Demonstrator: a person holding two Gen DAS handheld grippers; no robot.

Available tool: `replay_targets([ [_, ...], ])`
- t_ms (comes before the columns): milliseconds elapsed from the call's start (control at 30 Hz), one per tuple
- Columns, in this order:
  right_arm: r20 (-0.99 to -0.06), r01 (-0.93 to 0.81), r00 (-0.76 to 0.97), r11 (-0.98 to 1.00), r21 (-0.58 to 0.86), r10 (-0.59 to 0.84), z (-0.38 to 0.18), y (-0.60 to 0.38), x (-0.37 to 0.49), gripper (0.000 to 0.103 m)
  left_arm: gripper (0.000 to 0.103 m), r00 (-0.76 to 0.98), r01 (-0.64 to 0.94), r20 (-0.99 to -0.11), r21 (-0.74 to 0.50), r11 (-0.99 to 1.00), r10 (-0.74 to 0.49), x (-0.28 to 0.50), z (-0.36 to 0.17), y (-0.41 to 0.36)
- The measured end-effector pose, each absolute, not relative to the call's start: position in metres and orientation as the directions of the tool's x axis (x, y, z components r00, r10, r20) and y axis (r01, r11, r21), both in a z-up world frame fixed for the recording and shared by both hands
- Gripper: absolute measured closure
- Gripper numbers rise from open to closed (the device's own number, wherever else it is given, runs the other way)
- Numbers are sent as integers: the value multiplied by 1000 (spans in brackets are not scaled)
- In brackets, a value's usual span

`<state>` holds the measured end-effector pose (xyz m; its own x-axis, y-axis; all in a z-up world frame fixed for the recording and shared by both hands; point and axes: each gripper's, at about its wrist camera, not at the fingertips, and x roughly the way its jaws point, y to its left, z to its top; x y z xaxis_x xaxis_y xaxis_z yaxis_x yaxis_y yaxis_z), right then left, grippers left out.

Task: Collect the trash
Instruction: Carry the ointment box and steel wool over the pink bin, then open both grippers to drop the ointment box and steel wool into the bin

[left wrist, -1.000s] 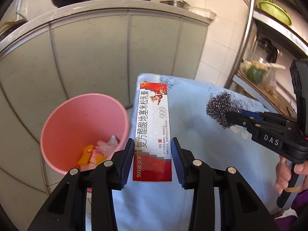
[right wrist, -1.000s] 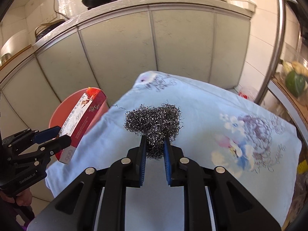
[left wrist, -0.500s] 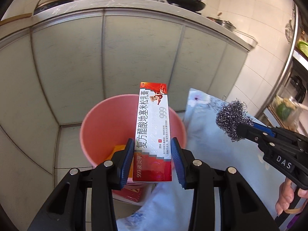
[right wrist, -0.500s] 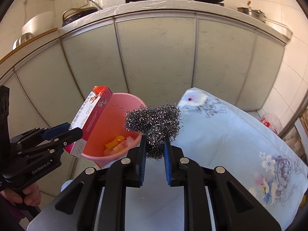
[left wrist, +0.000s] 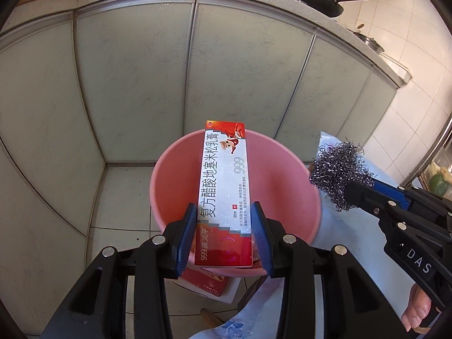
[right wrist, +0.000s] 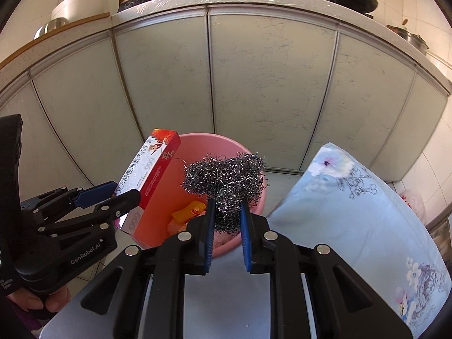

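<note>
My left gripper [left wrist: 224, 212] is shut on a long red and white ointment box [left wrist: 224, 186], which hangs directly over the mouth of the pink bucket [left wrist: 166, 175]. A ball of steel wool [right wrist: 226, 178] is clamped in my right gripper [right wrist: 227, 206], held above the bucket's [right wrist: 254, 197] near right rim. In the left wrist view the steel wool [left wrist: 337, 175] sits just right of the bucket, beside the cloth's edge. The right wrist view shows the box [right wrist: 149, 175] tilted over the bucket's left side. Orange and clear scraps [right wrist: 188, 213] lie inside the bucket.
Pale green cabinet doors [right wrist: 268, 84] stand close behind the bucket on a tiled floor [left wrist: 124, 192]. A light blue flowered cloth [right wrist: 353, 220] covers the table on the right. Pans [left wrist: 316, 0] sit on the counter above. A red box [left wrist: 206, 281] lies under the bucket's near side.
Both grippers have swung left from above the flowered cloth to over the pink bucket, carrying the box and the steel wool. Neither grip has changed.
</note>
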<state>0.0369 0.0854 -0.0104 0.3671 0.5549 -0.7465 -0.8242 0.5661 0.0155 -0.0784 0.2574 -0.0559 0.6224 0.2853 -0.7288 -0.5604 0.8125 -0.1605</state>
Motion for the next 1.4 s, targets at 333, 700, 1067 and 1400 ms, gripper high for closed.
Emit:
replay_targets([
  [333, -781, -835, 342, 550, 2, 522, -36, 106, 40, 86, 64, 585, -597, -756, -157, 786, 293, -71, -74, 271],
  [700, -819, -844, 311, 537, -4, 482, -59, 127, 48, 86, 64, 568, -604, -770, -152, 782, 289, -58, -85, 277],
  [1067, -840, -850, 283, 527, 5, 463, -72, 142, 52, 86, 67, 555, -611, -780, -146, 778, 289, -50, -93, 281],
  [1400, -846, -849, 240, 525, 55, 476, -77, 144, 62, 74, 67, 553, -614, -782, -148, 775, 289, -51, -95, 284],
])
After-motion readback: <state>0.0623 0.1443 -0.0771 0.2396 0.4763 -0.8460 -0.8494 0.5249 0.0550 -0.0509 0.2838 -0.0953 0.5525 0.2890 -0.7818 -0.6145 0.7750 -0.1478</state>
